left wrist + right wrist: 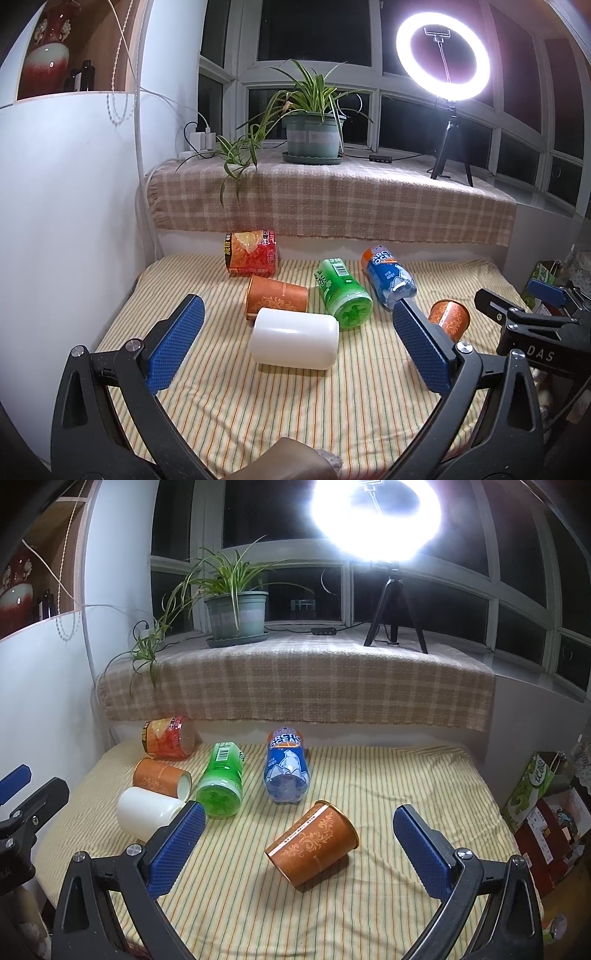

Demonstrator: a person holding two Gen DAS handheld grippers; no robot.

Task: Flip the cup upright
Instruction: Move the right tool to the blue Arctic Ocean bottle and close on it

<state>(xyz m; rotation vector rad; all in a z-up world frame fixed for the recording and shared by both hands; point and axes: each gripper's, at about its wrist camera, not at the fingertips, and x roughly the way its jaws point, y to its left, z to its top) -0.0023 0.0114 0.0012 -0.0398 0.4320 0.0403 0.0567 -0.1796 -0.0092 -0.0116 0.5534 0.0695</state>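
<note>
Several containers lie on their sides on a striped cloth. A white cup (294,339) lies just ahead of my left gripper (297,339), which is open and empty, its blue pads wide on either side. An orange paper cup (276,298) lies behind the white one. A second orange paper cup (313,843) lies tilted on its side between the pads of my right gripper (299,840), which is open and empty. That cup also shows in the left wrist view (448,318). The white cup shows in the right wrist view (147,812) at the left.
A green bottle (341,293), a blue Arctic Ocean bottle (388,280) and a red noodle cup (251,257) lie further back. Behind is a ledge with a plaid cloth (332,199), a potted plant (313,133) and a ring light (443,55). A white wall (66,221) is left.
</note>
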